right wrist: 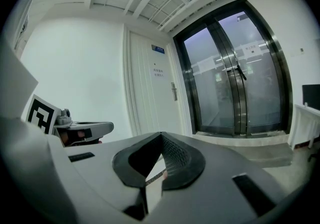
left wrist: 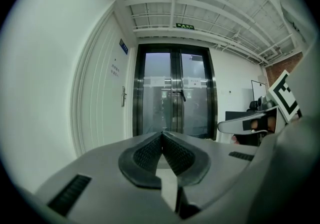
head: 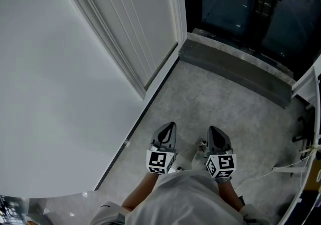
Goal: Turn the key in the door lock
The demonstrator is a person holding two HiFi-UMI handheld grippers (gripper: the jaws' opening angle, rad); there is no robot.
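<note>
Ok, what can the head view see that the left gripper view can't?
Only the head view shows the speckled grey floor and the black-and-white marker cube on the left gripper. Only the left gripper view shows the white beamed ceiling, the green exit sign and the small blue wall sign. Both show the white panelled door, the left gripper and the right gripper.

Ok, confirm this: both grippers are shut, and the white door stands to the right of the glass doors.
One thing is wrong: the white door stands to the left of the glass doors, not the right, as the left gripper view shows. The rest holds: the left gripper and the right gripper are both shut.
</note>
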